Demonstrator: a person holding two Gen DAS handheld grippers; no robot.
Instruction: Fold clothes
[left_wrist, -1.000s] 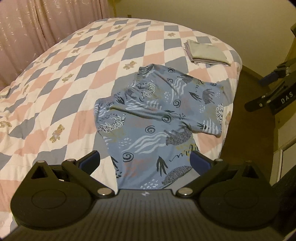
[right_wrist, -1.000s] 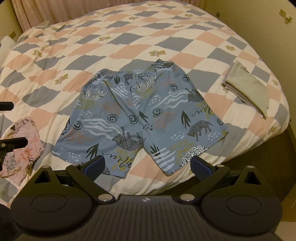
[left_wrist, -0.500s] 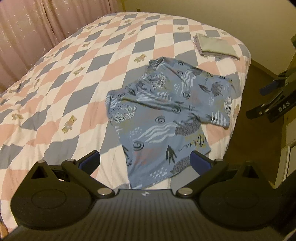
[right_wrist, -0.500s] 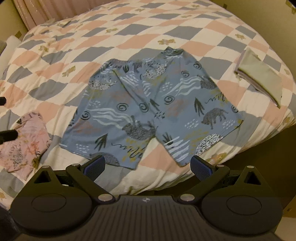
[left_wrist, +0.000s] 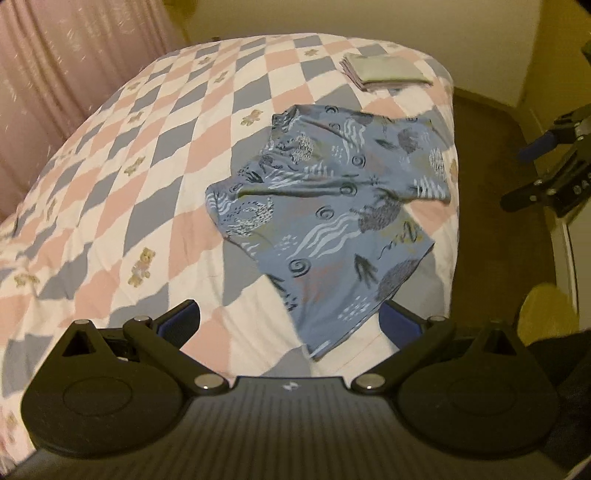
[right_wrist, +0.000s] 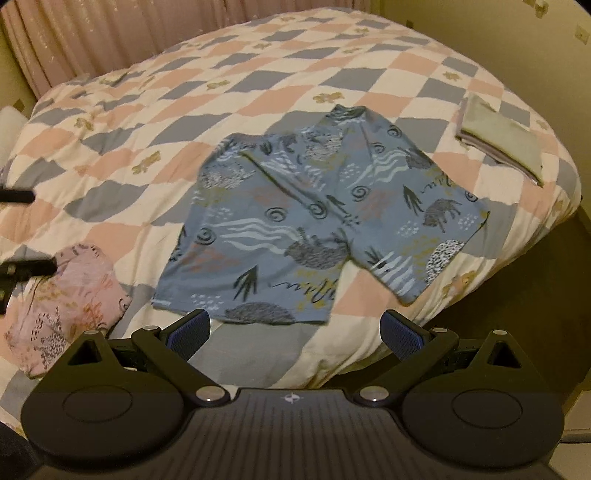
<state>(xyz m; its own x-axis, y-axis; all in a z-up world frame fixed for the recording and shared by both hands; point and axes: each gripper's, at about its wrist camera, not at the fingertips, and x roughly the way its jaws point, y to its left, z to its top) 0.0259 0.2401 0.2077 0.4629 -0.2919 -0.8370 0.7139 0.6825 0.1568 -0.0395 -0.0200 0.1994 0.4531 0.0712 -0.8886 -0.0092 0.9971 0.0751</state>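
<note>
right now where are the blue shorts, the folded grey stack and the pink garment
blue shorts (right_wrist: 295, 221), right wrist view, middle of the fabric
folded grey stack (right_wrist: 502, 144), right wrist view, top layer
pink garment (right_wrist: 70, 299), right wrist view, centre of the crumpled cloth

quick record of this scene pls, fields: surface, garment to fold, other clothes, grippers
surface: bed with checked quilt
garment to fold: blue patterned shorts, spread flat near the bed's edge, unfolded
other clothes: folded pile at the far right corner; pink garment, crumpled at left
left hand-held gripper: open, empty, above the shorts' near leg
right hand-held gripper: open, empty, near the hems
</note>
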